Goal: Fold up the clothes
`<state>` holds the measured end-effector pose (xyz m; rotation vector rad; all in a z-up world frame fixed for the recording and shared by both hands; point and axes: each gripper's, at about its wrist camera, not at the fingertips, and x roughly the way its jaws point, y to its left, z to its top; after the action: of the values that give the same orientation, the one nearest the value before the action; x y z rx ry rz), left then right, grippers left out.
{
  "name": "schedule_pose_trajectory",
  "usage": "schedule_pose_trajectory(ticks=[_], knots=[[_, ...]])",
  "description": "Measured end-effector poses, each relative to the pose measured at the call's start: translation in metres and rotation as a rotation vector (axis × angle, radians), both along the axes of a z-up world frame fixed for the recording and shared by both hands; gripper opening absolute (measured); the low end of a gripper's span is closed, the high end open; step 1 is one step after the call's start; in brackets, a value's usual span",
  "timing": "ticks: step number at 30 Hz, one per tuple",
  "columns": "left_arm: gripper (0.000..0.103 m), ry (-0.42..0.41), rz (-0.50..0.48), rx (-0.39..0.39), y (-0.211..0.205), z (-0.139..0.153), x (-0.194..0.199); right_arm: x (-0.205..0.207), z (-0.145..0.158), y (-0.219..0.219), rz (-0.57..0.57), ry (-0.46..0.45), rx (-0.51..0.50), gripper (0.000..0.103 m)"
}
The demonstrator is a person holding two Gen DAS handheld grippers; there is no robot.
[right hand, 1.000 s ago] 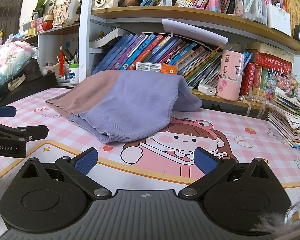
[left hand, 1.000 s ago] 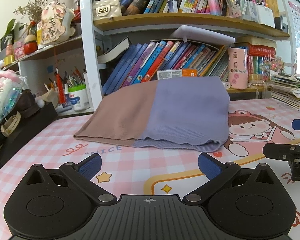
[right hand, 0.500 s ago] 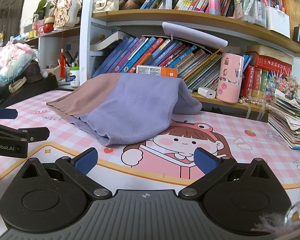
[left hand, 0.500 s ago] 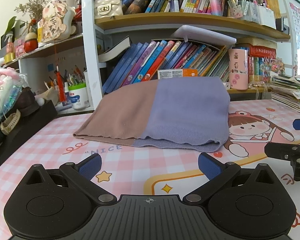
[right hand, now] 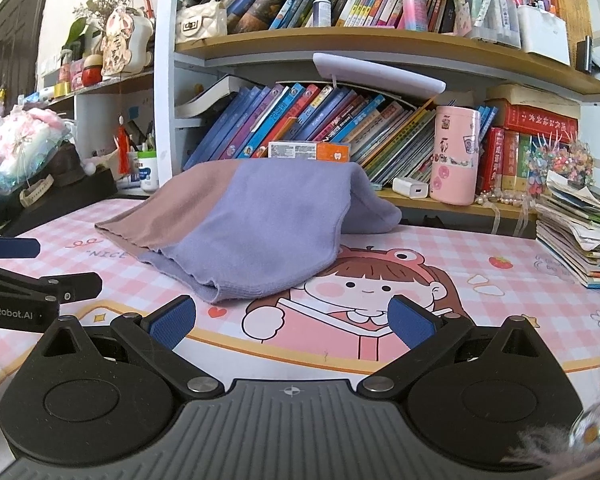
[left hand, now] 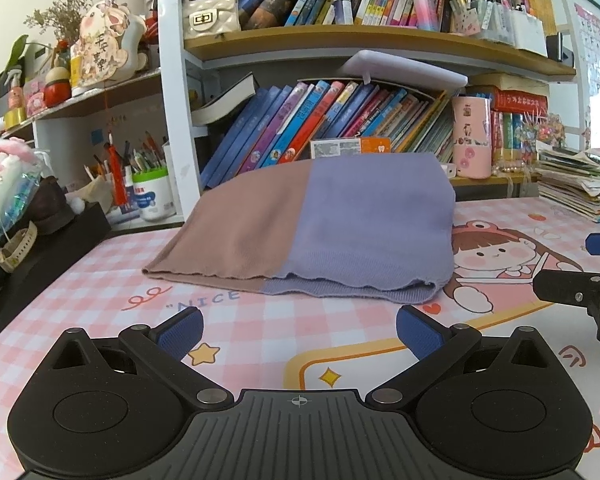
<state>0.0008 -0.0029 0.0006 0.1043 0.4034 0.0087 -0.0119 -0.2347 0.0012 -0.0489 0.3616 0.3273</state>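
Soft, light sweater (left hand: 340, 224) on the counter (left hand: 100, 312), probably folded; pinch its wavy hem at 12 o'clock; left gripper (left hand: 298, 330) and right gripper (right hand: 292, 320) both spread, empty

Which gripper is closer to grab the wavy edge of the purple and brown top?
Probably the right. The right gripper is open with the garment's purple corner lying just beyond its fingertips. The left gripper, also open, has a strip of bare pink mat between it and the hem.
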Motion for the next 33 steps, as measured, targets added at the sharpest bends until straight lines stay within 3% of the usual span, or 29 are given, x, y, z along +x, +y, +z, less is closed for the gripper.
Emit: schedule_pose_trajectory(ticks=[33], knots=[[0.103,-0.030,-0.019,-0.013,0.0026,0.0012,-0.0044,-0.0007,-0.0011,0.0061,0.044,0.011,-0.026,0.103]])
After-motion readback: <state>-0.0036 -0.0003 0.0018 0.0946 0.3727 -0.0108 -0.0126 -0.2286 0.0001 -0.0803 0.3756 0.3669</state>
